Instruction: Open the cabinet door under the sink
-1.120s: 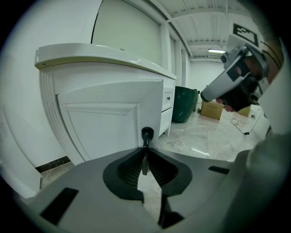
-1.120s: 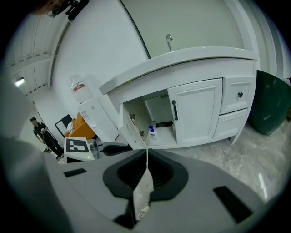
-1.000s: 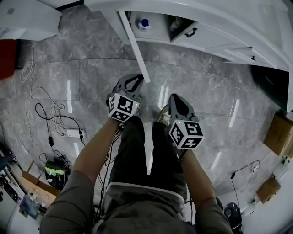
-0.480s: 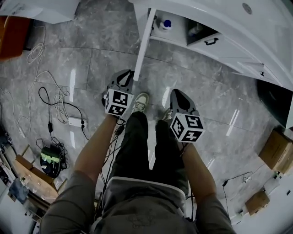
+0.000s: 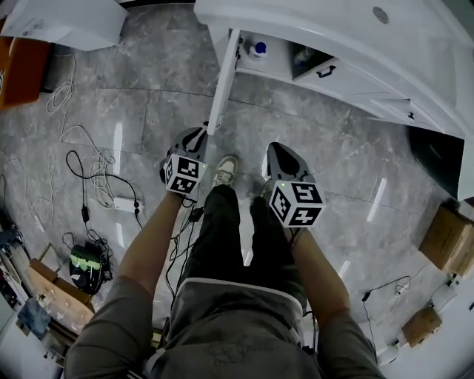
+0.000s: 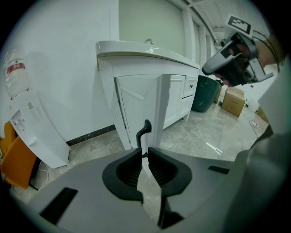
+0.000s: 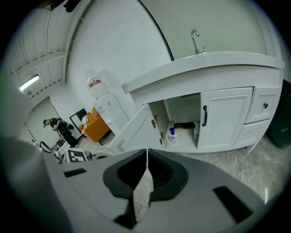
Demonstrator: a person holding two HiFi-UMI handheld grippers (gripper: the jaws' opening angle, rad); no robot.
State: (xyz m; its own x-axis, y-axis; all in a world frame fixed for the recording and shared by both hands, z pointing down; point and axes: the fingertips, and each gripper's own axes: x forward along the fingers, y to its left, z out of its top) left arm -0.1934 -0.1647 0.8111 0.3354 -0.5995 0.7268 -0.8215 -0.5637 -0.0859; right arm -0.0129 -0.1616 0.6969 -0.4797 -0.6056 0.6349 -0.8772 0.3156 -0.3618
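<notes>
The white vanity cabinet [image 5: 355,44] stands across the top of the head view. Its left door [image 5: 224,78] is swung out towards me, baring a shelf with a blue-capped bottle [image 5: 258,49]. My left gripper [image 5: 202,133] is at the door's free edge. In the left gripper view its jaws [image 6: 144,152] are shut on the foot of the black door handle [image 6: 143,131], beside the door's panel [image 6: 136,102]. My right gripper [image 5: 272,148] hangs over the floor to the right, shut and empty [image 7: 146,154]. It faces the open door [image 7: 132,129] and the shut right door [image 7: 225,116].
Cables and a power strip [image 5: 122,203] lie on the marble floor at the left. A white appliance [image 5: 67,22] leans at the top left. A dark bin [image 5: 437,152] and cardboard boxes [image 5: 444,226] stand at the right. My feet [image 5: 224,170] are between the grippers.
The door has swung further open, pulled by my left gripper, which moved left and towards me. The right gripper has shifted a little and stayed shut.
</notes>
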